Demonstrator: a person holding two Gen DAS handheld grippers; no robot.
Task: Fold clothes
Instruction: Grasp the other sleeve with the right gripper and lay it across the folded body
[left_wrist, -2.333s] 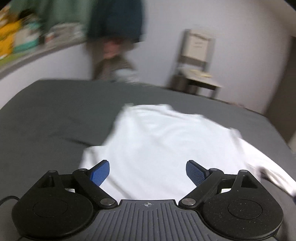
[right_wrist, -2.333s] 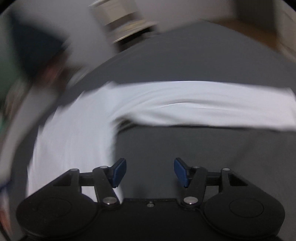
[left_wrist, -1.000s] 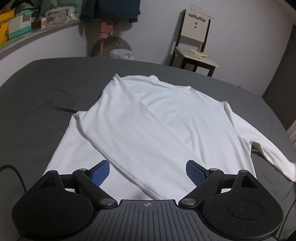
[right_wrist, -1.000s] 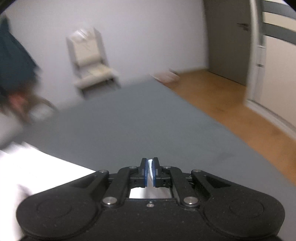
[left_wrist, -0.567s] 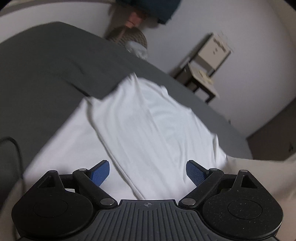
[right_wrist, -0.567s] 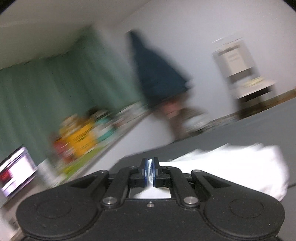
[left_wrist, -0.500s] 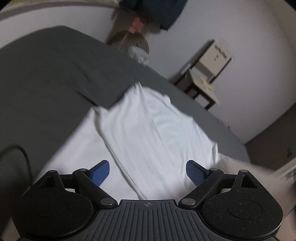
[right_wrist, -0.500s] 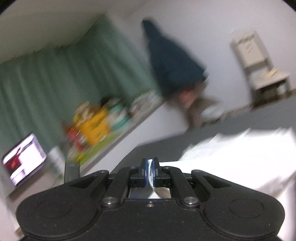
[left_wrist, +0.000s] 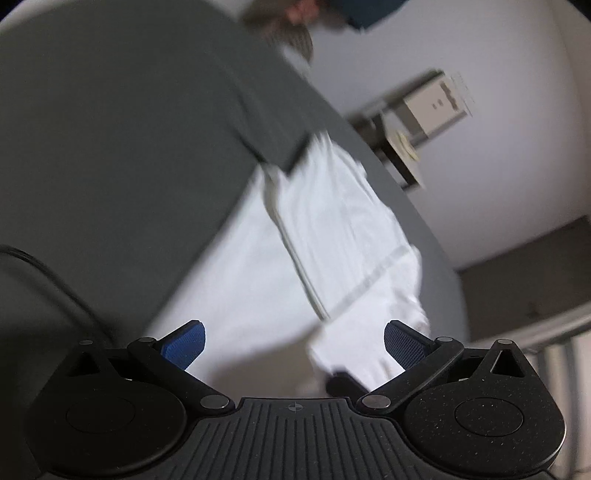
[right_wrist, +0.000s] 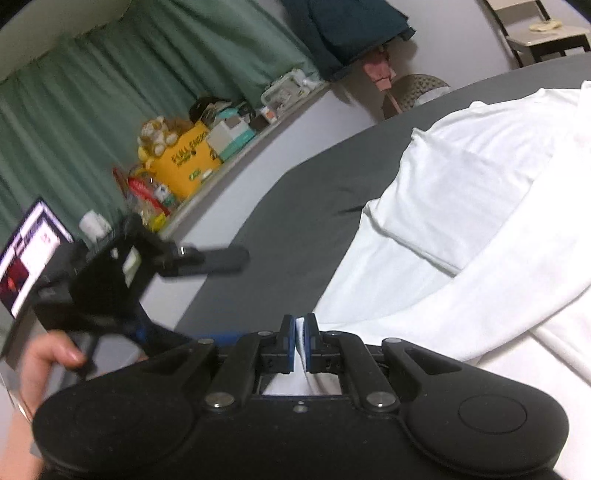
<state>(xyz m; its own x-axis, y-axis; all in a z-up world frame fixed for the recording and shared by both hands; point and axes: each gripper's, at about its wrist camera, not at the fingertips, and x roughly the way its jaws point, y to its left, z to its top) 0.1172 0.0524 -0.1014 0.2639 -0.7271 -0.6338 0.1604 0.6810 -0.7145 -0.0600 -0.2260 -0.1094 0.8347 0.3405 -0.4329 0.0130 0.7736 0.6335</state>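
Observation:
A white long-sleeved shirt (left_wrist: 325, 236) lies spread on the dark grey bed (left_wrist: 129, 129), one sleeve folded across its body. My left gripper (left_wrist: 293, 341) hovers open above the shirt's near edge with nothing between its blue pads (left_wrist: 184, 341). In the right wrist view my right gripper (right_wrist: 302, 341) is shut on a thin fold of the shirt (right_wrist: 480, 229), its sleeve running from the jaws across the body. The left gripper (right_wrist: 110, 280) shows there too, held in a hand (right_wrist: 40, 362) at the left. The left view is blurred.
A chair (left_wrist: 417, 122) stands by the white wall past the bed's far side. A shelf (right_wrist: 207, 155) crowded with boxes and toys runs under green curtains (right_wrist: 110, 85), with a lit laptop (right_wrist: 26, 251) at the left. A woven basket (right_wrist: 413, 92) sits beyond the bed.
My right gripper, shut on the sleeve, has swung it leftward across the shirt's body. The left gripper has tilted and moved left over the shirt's near edge, staying open.

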